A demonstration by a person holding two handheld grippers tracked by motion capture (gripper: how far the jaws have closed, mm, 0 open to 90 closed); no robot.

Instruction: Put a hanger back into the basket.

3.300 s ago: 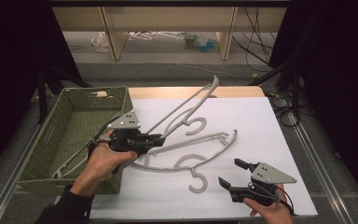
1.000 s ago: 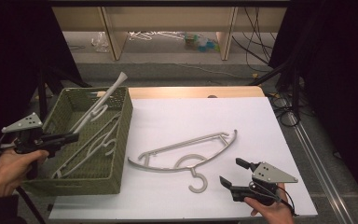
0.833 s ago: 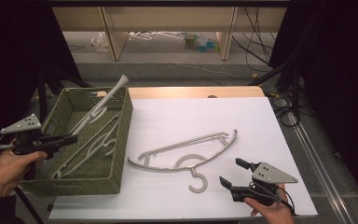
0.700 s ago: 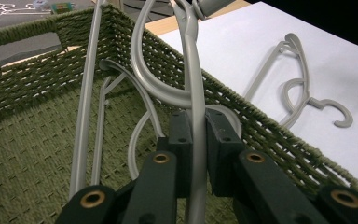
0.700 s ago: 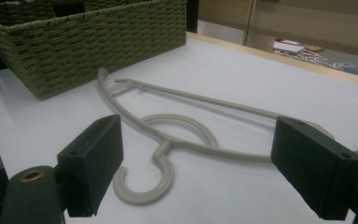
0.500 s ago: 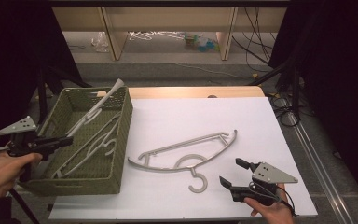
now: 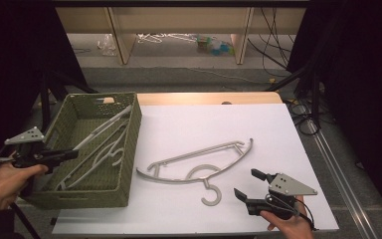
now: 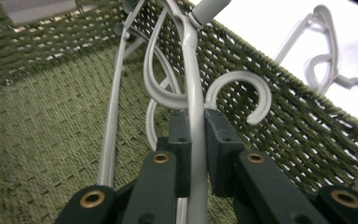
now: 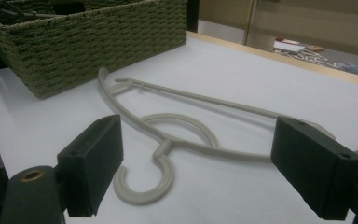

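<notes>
Currently: left gripper (image 8: 193, 140) clamped on pale grey plastic hanger (image 8: 192, 88), lowering it into green woven basket (image 7: 129, 124). Next move, likely: release, withdraw. Right gripper (image 9: 196, 172), jaws wide apart, empty, hovers low just before second grey hanger (image 9: 191, 140) on white table (image 7: 189, 119), ready for pickup.

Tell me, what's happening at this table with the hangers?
A person is putting grey plastic hangers into a green woven basket. The left tool is shut on a hanger that lies inside the basket. A second hanger lies on the white table, not yet picked up. The right tool hangs near it with its jaws open, holding nothing.
</notes>
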